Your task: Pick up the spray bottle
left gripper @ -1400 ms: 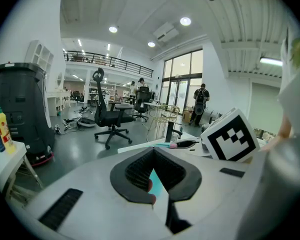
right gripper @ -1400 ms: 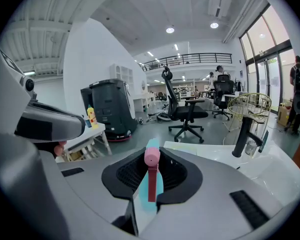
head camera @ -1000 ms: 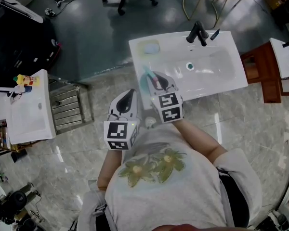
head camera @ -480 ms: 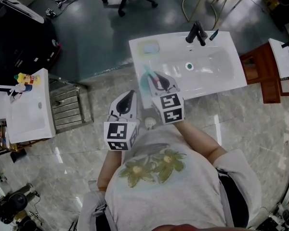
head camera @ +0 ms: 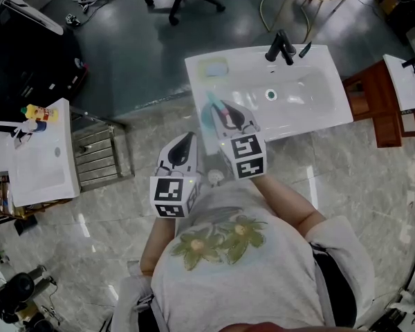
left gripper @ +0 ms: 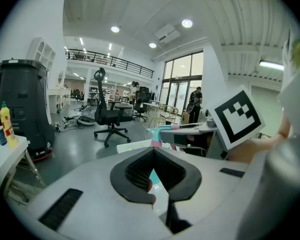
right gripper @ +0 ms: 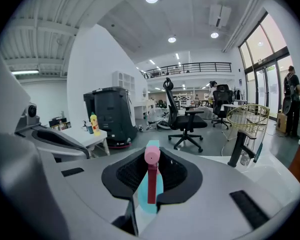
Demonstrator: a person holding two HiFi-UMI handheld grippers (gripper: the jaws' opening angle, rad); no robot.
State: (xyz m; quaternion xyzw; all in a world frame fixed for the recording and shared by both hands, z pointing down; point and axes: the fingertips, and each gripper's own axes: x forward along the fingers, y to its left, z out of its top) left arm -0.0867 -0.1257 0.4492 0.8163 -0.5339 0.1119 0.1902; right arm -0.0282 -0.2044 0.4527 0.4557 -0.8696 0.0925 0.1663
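Note:
The spray bottle is teal with a pink trigger and nozzle, and it hangs over the left end of the white sink. My right gripper is shut on it. In the right gripper view the teal body sits between the black pads with the pink nozzle pointing back at the camera. My left gripper floats just left of the sink's edge with its jaws shut and nothing in them. From the left gripper view the bottle's teal head shows past the fingertips.
A black faucet stands at the sink's far side, with a pale soap dish at its far left corner. To the left are a steel rack and a white table with a yellow bottle. A wooden cabinet is at the right.
My right gripper has lifted slightly with the spray bottle still in it. The left gripper has stayed where it was.

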